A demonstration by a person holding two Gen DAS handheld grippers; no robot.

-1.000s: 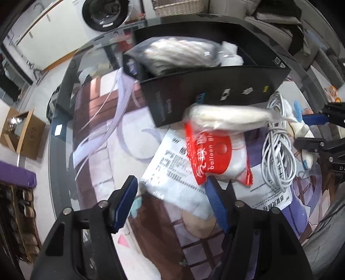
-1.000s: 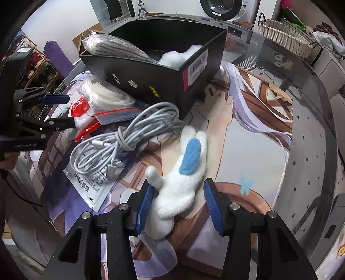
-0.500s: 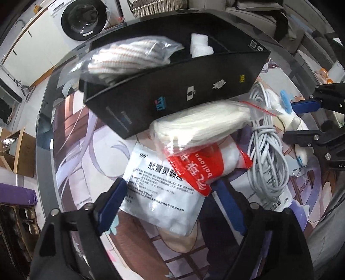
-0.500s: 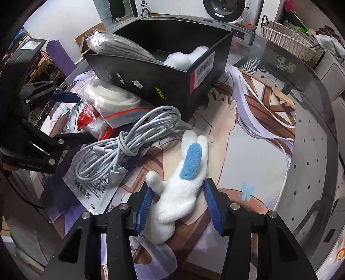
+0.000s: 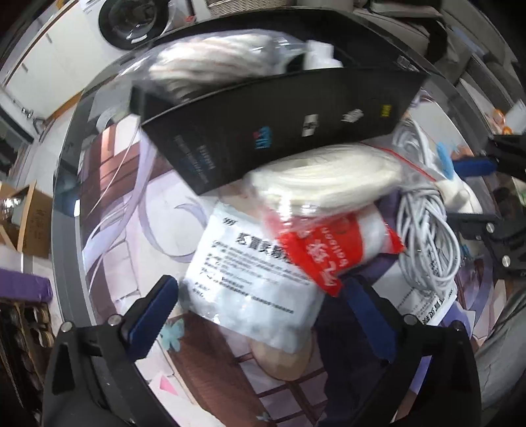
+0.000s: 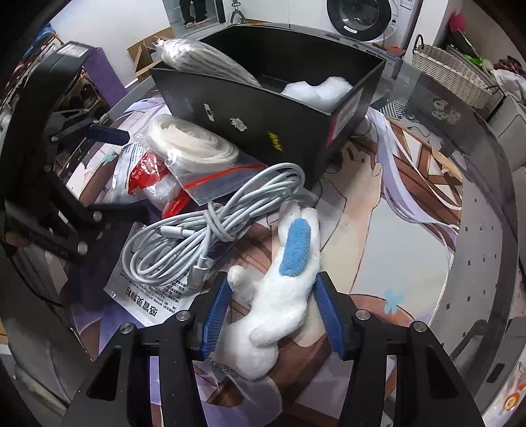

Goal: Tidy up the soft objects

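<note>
A white plush toy with a blue patch (image 6: 282, 289) lies on the printed mat between the open fingers of my right gripper (image 6: 273, 315); the pads stand beside it with small gaps. A black box (image 6: 263, 108) (image 5: 279, 131) holds a bagged cream bundle (image 6: 203, 62) and white stuffing (image 6: 315, 92). In front of it lie a bag of white strips (image 5: 328, 180) (image 6: 190, 144), a red-labelled balloon bag (image 5: 328, 253) and a white printed pouch (image 5: 250, 279). My left gripper (image 5: 263, 312) is open around the pouch and balloon bag.
A coiled white cable (image 6: 210, 226) (image 5: 424, 230) lies between the bags and the plush toy. The round glass table edge (image 5: 65, 230) curves at the left. A wicker basket (image 6: 450, 75) and a washing machine (image 6: 361, 16) stand behind.
My left gripper has opened wider and moved forward over the pouch and balloon bag. My right gripper has crept forward around the plush toy, which has not moved.
</note>
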